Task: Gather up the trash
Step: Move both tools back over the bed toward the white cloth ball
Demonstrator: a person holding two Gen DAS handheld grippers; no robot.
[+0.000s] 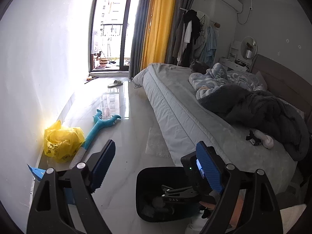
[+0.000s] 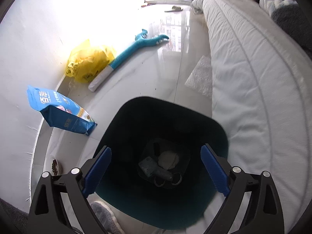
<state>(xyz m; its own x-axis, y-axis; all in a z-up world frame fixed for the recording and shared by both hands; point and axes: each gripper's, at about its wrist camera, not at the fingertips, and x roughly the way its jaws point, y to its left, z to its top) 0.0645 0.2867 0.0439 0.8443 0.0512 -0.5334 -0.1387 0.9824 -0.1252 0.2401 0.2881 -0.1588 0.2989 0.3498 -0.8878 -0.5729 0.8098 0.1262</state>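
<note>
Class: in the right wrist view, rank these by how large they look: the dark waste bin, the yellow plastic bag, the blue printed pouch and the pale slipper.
1. Dark waste bin, though it sits nearest the camera.
2-3. Blue printed pouch and yellow plastic bag: too alike to rank.
4. Pale slipper, farthest away.

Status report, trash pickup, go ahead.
Right gripper open over black bin, trash inside. Left gripper open, empty. Yellow bag on floor. Nothing blocking.
</note>
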